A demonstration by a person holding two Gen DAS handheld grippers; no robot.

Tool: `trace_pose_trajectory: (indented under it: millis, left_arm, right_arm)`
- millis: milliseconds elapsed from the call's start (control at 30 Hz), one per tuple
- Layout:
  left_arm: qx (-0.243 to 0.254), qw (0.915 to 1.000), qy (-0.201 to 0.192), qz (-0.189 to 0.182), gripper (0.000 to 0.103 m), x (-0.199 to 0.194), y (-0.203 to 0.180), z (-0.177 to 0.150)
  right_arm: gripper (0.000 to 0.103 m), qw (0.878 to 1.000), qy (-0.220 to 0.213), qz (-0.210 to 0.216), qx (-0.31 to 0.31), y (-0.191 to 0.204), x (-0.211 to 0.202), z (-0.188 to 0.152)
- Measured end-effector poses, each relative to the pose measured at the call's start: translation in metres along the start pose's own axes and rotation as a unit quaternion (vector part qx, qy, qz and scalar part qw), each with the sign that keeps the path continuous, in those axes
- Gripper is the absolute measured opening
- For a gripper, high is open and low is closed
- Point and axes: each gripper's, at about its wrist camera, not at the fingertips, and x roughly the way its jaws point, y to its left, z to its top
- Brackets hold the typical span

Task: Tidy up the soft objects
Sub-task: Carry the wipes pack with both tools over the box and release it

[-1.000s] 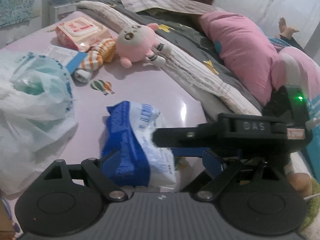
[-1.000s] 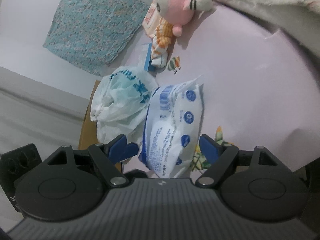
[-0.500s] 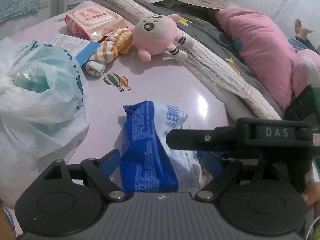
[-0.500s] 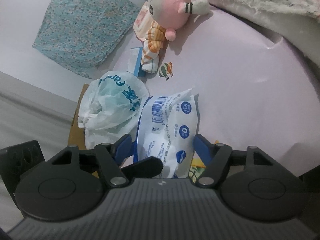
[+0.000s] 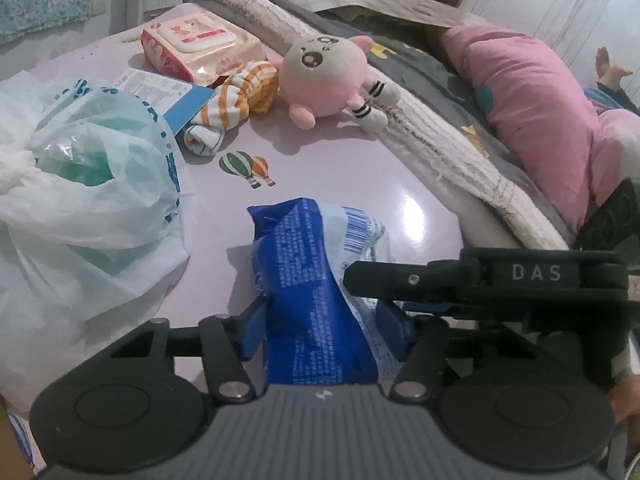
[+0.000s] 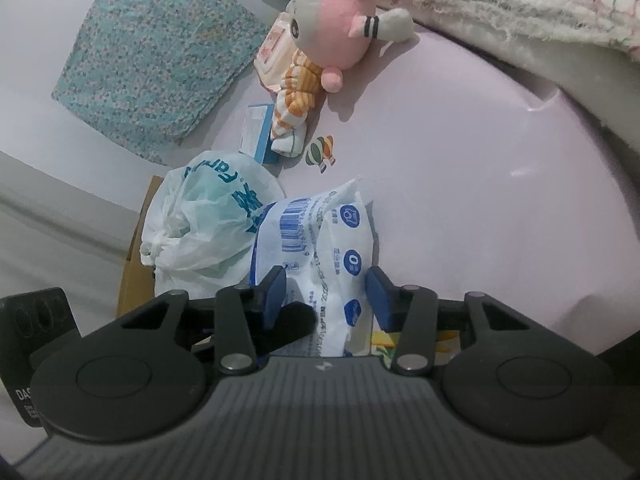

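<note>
A blue and white soft tissue pack (image 5: 316, 296) lies on the pink table (image 5: 344, 184). My left gripper (image 5: 320, 320) is shut on its near end. My right gripper (image 6: 326, 296) is shut on the same pack (image 6: 332, 248) from the other side; its black body crosses the left wrist view (image 5: 480, 276). A pink plush toy (image 5: 324, 76) lies at the table's far side, also in the right wrist view (image 6: 332, 28). An orange striped sock (image 5: 232, 108) lies beside it.
A white plastic bag (image 5: 80, 200) sits left of the pack. A pink wipes pack (image 5: 200, 44) and a blue card (image 5: 160, 92) lie at the back. A bed with a striped blanket (image 5: 420, 120) and pink pillow (image 5: 532, 92) borders the table's right.
Both grippers have closed in on the tissue pack, the right from open to gripping. The pack now stands more upright between them. Both cameras moved slightly forward.
</note>
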Motion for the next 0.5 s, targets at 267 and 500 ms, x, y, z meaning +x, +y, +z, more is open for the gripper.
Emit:
trace_pose_trajectory:
  millis: [267,500]
  left_arm:
    - [-0.009,0.9995,-0.028,-0.010,0.054,-0.027,-0.004,0.001]
    - [-0.024,0.9948,-0.098,-0.012,0.053,-0.086,-0.004,0.010]
  right_arm:
    - [0.044,1.000,-0.022,0.019,-0.003,0.014,-0.021,-0.002]
    - [0.044,0.996,-0.052,0.054,-0.057,0.065,-0.047,0.007]
